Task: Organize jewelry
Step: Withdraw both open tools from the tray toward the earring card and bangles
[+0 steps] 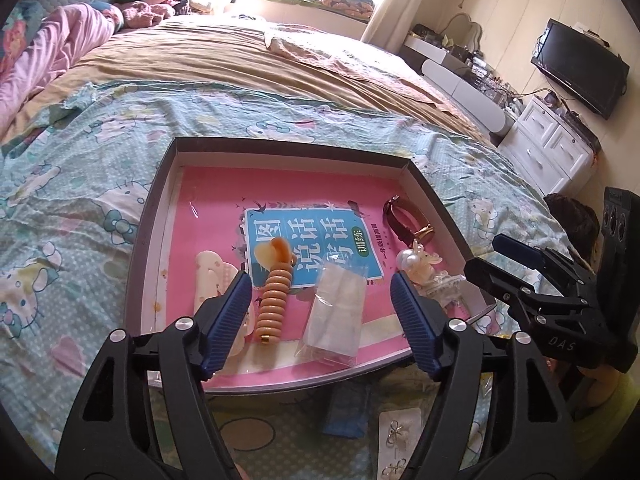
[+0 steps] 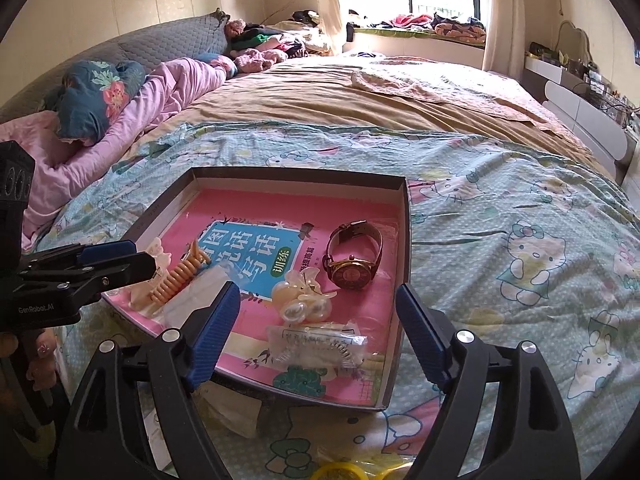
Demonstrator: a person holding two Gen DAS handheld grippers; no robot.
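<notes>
**A:** So where did everything sit relative to the grippers?

**B:** Both hovered at the near edge of the shallow box lid [image 1: 436, 196] on the bed [image 1: 100, 168]. The left gripper [image 1: 320, 300] was spread wide with nothing in it, and between its fingers lay the orange coil hair tie [image 1: 274, 294] and a clear plastic packet [image 1: 336, 312]. A cream hair clip [image 1: 208, 276] was just beside its left finger.

**A:** And the right one?

**B:** The right gripper [image 2: 318, 338] was also wide open and empty. A pearl claw clip [image 2: 302, 300] and a bagged clear coil [image 2: 316, 342] lay between its fingers, with the watch [image 2: 352, 258] farther back near the lid's right wall.

**A:** Room to move?

**B:** Far half of the lid was bare pink book cover [image 2: 248, 216]. Low walls all round. Near edge was crowded, and a card of earrings [image 1: 398, 440] sat on the sheet outside the lid, just in front of it.
</notes>
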